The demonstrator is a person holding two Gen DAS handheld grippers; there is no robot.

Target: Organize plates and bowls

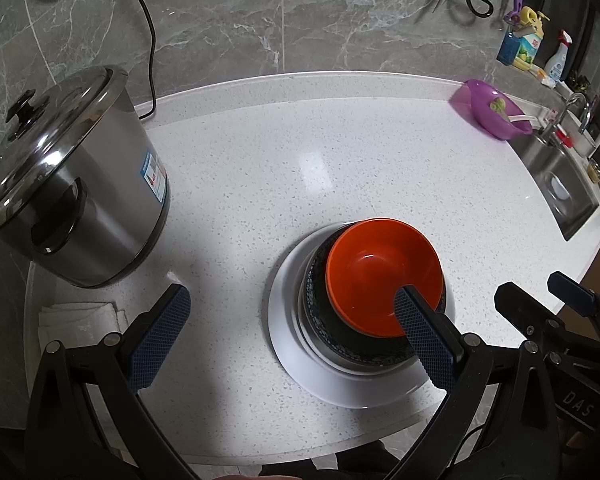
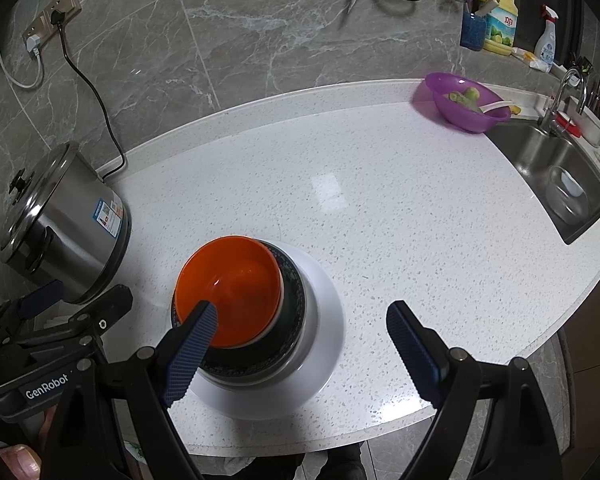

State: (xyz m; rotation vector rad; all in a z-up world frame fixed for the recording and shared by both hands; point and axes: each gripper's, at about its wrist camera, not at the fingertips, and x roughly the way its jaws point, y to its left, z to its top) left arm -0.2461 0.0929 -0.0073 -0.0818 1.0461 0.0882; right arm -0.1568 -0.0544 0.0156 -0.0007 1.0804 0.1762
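An orange bowl (image 1: 382, 268) (image 2: 228, 284) sits on top of a stack: a dark patterned bowl (image 1: 320, 320) (image 2: 292, 304) below it, all on a white plate (image 1: 284, 312) (image 2: 328, 320) near the counter's front edge. My left gripper (image 1: 292, 300) hangs above the stack's left side, jaws wide open, holding nothing. Its right finger (image 1: 424, 340) overlaps the orange bowl in the picture. My right gripper (image 2: 302, 312) hovers over the stack's right side, open and empty. Its left finger (image 2: 192, 352) shows in front of the orange bowl.
A steel pot with lid (image 1: 68, 184) (image 2: 64, 220) stands at the left, its cord running to a wall socket (image 2: 52, 20). A folded white cloth (image 1: 80, 316) lies by it. A purple bowl (image 1: 488, 108) (image 2: 464, 100) and a sink (image 1: 556, 184) (image 2: 560, 184) are at the right.
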